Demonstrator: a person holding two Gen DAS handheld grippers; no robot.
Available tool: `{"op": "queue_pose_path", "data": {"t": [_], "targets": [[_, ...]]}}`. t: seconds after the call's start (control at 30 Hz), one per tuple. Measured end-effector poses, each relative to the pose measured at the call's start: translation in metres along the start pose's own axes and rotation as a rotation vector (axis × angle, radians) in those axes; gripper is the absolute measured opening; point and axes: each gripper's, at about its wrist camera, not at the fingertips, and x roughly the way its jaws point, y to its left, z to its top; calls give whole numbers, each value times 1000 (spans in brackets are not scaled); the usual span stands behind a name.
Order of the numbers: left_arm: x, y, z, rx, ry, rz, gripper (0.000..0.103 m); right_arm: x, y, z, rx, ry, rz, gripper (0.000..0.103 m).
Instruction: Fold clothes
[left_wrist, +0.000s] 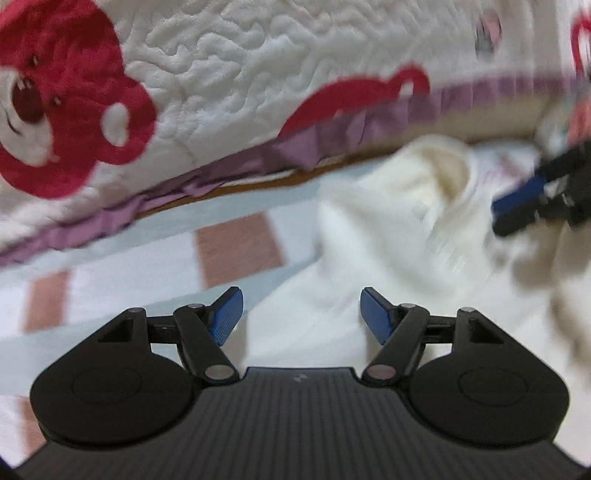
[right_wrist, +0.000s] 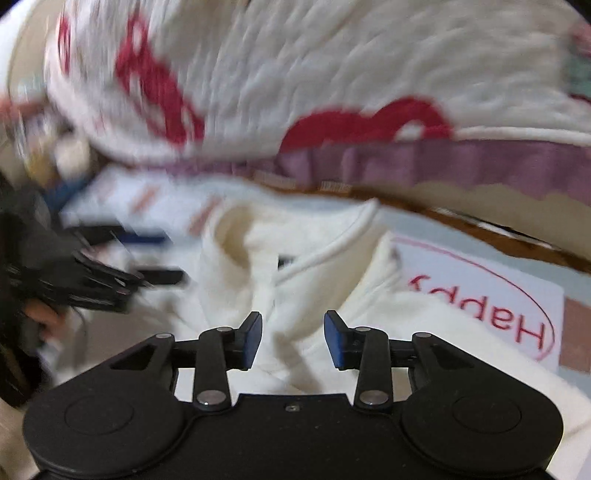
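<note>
- L gripper (left_wrist: 301, 315) is being held w/ its jaws wide apart; nothing is being gripped between the blue pads (left_wrist: 226, 317).
- In the L wrist view, the cream garment (left_wrist: 399, 229) is being seen lying crumpled ahead and to the right of the fingertips, over a white sheet w/ brown squares (left_wrist: 236, 247).
- The garment's near edge is being shown running beneath the gap between the L fingertips; contact can't be judged.
- R gripper (right_wrist: 293, 339) is likewise being held w/ jaws apart, w/ a narrower gap; no cloth is being pinched between its pads (right_wrist: 334, 345).
- In the R wrist view, the garment (right_wrist: 295, 258) is being seen directly ahead, w/ its ribbed collar (right_wrist: 332, 243) curving across the upper fold.
- A white panel w/ red "Happy" lettering (right_wrist: 480, 295) is being seen just right of the garment, upside down to this cam.
- Behind the garment, a quilted white blanket w/ red bear print (left_wrist: 59, 99) is being seen piled up, edged by a purple band (left_wrist: 332, 133).
- The R gripper is being caught at the far-right edge of the L view (left_wrist: 532, 199), blurred, near the garment; whether cloth is touched can't be told.
- The L gripper is being seen as a dark blur at the left edge of the R view (right_wrist: 85, 280).
</note>
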Motion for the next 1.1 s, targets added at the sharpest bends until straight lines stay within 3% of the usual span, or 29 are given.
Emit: {"op": "queue_pose_path", "data": {"t": [0.2,0.3,0.37,0.5,0.57,0.7,0.73,0.77,0.83,0.9,1.0,1.1], "targets": [[-20,43,-40,-158,10,63,70,31,12,5,-73,-1,-137,42],[-38,56,-60,-235,-41,117,71,9,23,9,-53,-108,-229,42],[-46,66,-72,-287,-48,170,70,1,34,16,-73,-154,-170,42],[-63,87,-103,-502,-103,107,70,-8,55,32,-104,-206,-29,46],[-73,87,-120,-570,-138,70,70,5,56,43,-66,-154,41,62],[-85,75,-145,-588,-202,48,70,47,54,60,25,-6,105,67],[-86,75,-149,-586,-212,42,71,51,55,60,28,-11,104,67],[-86,75,-150,-583,-216,38,71,53,56,60,23,-35,101,56],[-87,76,-151,-575,-220,36,71,56,59,60,14,-83,96,10],[-88,77,-151,-573,-224,42,71,59,61,59,5,-132,91,9],[-88,77,-152,-580,-229,48,71,56,43,54,87,-211,25,7],[-91,72,-148,-568,-234,66,71,51,40,50,90,-196,-33,9]]}}
